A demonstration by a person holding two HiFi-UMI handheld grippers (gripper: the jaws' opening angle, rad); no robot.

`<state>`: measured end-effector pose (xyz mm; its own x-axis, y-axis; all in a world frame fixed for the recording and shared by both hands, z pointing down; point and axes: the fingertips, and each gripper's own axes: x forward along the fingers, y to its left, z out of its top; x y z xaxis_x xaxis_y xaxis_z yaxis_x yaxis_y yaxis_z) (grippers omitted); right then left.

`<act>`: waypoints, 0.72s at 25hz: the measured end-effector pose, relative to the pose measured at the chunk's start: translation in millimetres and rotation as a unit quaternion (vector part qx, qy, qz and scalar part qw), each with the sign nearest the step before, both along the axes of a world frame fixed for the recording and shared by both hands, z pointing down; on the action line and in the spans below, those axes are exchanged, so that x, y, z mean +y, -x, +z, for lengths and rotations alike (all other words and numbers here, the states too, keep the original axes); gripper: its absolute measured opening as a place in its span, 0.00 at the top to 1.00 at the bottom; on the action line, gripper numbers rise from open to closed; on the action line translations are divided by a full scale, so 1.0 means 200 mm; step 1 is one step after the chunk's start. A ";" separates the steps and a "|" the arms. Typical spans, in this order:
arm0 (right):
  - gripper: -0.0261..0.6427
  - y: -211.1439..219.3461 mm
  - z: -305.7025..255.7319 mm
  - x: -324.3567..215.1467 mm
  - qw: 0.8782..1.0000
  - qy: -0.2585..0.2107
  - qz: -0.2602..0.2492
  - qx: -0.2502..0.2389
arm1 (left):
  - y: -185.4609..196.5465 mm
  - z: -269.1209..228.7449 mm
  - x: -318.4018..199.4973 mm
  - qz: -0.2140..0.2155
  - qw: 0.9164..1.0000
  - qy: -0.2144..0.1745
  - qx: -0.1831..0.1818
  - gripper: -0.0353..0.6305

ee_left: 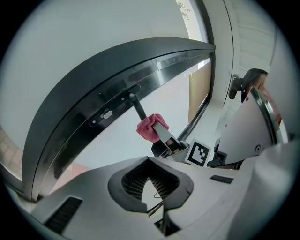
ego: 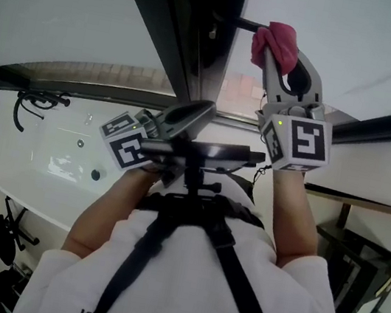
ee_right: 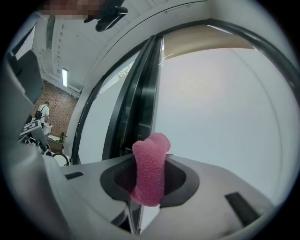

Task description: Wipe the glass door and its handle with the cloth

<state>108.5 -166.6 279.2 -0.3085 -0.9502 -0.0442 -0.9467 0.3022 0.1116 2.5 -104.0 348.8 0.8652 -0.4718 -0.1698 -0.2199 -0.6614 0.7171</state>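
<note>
A pink cloth (ego: 275,43) is pinched in my right gripper (ego: 275,52), which is shut on it and raised against the dark door handle (ego: 245,24). In the left gripper view the cloth (ee_left: 151,126) touches the end of the handle bar (ee_left: 136,107). The right gripper view shows the cloth (ee_right: 150,173) standing up between the jaws, in front of the frosted glass door (ee_right: 220,117) and its black frame (ee_right: 140,108). My left gripper (ego: 192,114) stays low by the chest, shut and holding nothing, its jaws (ee_left: 157,206) pointing up at the door.
A white tub (ego: 53,157) with a black tap (ego: 37,98) lies to the left below. A dark stand (ego: 356,263) sits at the lower right. The black door frame (ego: 195,32) runs between two pale glass panels.
</note>
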 end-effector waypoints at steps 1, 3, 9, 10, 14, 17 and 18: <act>0.80 -0.01 0.01 0.01 1.000 0.000 0.000 -0.003 | -0.01 0.00 0.00 0.002 1.000 0.000 0.001 0.96; 0.80 -0.03 0.04 0.03 1.000 0.004 0.001 -0.009 | -0.01 -0.01 0.01 0.006 1.000 -0.002 0.001 0.96; 0.80 -0.04 0.10 0.07 1.000 0.018 0.000 -0.020 | -0.03 -0.01 0.02 0.010 1.000 -0.006 -0.002 0.96; 0.80 -0.04 0.11 0.07 1.000 0.019 0.000 -0.020 | -0.03 -0.01 0.02 0.011 1.000 -0.006 -0.002 0.96; 0.80 -0.04 0.11 0.07 1.000 0.021 -0.004 -0.022 | -0.04 -0.01 0.02 0.011 1.000 -0.005 -0.005 0.96; 0.80 -0.04 0.12 0.08 0.999 0.024 -0.006 -0.022 | -0.05 -0.01 0.02 0.012 1.000 -0.005 -0.006 0.96; 0.80 -0.04 0.12 0.08 0.999 0.024 -0.007 -0.021 | -0.05 -0.01 0.02 0.013 1.000 -0.005 -0.006 0.96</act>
<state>115.6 -150.8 302.7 -0.3209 -0.9471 -0.0121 -0.9458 0.3197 0.0562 12.4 -99.2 346.5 0.8792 -0.4475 -0.1636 -0.2116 -0.6742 0.7076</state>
